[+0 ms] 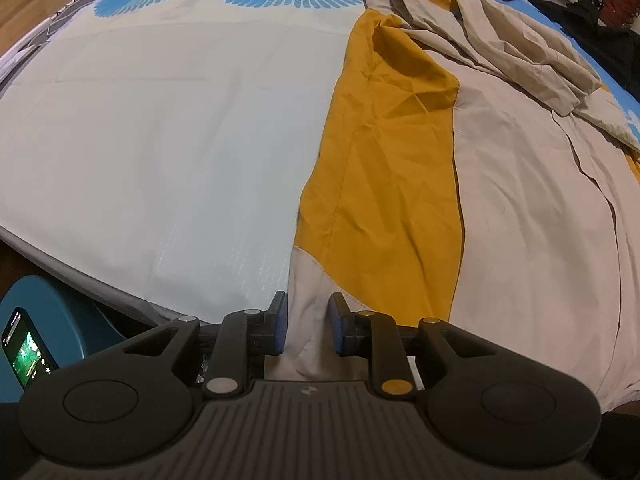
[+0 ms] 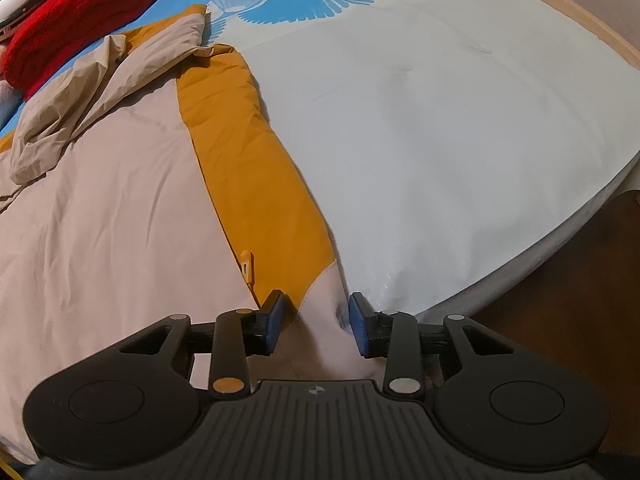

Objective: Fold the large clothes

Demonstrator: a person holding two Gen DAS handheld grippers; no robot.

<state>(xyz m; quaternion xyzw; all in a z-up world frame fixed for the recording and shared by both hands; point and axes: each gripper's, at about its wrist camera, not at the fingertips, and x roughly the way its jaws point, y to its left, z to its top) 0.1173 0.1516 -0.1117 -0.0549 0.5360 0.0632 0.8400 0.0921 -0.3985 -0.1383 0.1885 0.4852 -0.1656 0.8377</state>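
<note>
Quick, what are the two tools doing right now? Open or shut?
Left tool: open, beige jacket hem between its fingers, not squeezed.
Right tool: open, hem between its fingers, not squeezed.

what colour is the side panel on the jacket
Mustard yellow side panel against the beige jacket; clearest in the left wrist view.

Spread flat on the bed (image 1: 160,140): jacket (image 1: 520,200), sleeves laid along its two sides. Beyond the jacket, at the bed's far edge: knitted bundle (image 2: 76,12). Over the near hem corners: left gripper (image 1: 307,326) and right gripper (image 2: 316,322), cloth lying between the fingers of each. Below the bed's near edge, left of the left gripper: phone (image 1: 24,348) on a stool (image 1: 68,320).
</note>
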